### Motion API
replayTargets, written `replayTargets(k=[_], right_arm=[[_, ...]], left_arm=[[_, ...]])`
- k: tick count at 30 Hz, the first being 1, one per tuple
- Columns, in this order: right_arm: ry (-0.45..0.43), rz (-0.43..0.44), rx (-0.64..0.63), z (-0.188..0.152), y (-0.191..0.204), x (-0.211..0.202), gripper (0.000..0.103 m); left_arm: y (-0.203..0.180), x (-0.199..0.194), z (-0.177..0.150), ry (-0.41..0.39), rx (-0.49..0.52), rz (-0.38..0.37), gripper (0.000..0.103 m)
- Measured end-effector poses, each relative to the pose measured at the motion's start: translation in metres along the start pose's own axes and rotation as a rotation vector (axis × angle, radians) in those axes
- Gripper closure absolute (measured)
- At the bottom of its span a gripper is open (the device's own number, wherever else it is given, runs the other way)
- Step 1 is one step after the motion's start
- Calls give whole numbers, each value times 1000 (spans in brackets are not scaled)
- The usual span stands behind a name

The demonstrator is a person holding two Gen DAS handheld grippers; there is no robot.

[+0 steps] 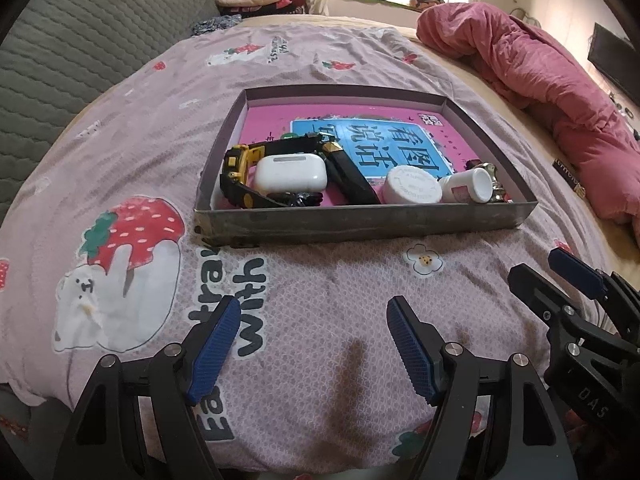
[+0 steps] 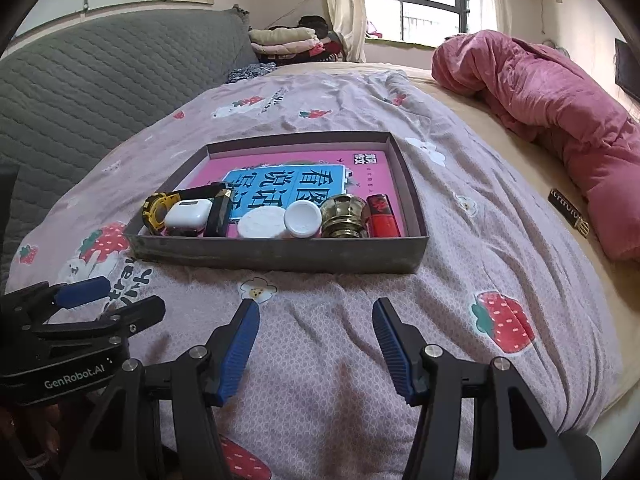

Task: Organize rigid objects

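Dark clump (image 1: pixel 298 199) behind tray (image 1: pixel 360 220) wall, unidentifiable

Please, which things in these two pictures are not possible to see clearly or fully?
- Red item: left wrist view, hidden behind the bottle and gold item.
- Black object under the earbud case: mostly covered in both views.
- Book title: partly covered by the watch.
- Label on the bed: too small to read.

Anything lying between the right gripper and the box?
Nothing but bare bedspread between the open right gripper and the box; the right wrist view shows it.
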State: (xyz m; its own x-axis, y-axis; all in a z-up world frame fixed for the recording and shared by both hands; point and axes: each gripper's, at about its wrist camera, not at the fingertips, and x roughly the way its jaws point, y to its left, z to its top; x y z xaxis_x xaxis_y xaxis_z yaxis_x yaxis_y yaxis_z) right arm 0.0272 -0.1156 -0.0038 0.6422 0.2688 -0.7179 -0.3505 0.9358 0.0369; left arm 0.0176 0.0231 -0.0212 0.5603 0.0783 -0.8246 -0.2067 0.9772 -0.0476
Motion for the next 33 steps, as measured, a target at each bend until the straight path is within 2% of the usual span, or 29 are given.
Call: replayTargets(k=[7, 33], right_arm=[[-1, 4, -28, -2, 7, 1, 45], [12, -20, -9, -3, 1, 4, 45]], left_arm=[[4, 2, -1, 0, -12, 2, 26], [4, 6, -1, 14, -19, -3, 26]])
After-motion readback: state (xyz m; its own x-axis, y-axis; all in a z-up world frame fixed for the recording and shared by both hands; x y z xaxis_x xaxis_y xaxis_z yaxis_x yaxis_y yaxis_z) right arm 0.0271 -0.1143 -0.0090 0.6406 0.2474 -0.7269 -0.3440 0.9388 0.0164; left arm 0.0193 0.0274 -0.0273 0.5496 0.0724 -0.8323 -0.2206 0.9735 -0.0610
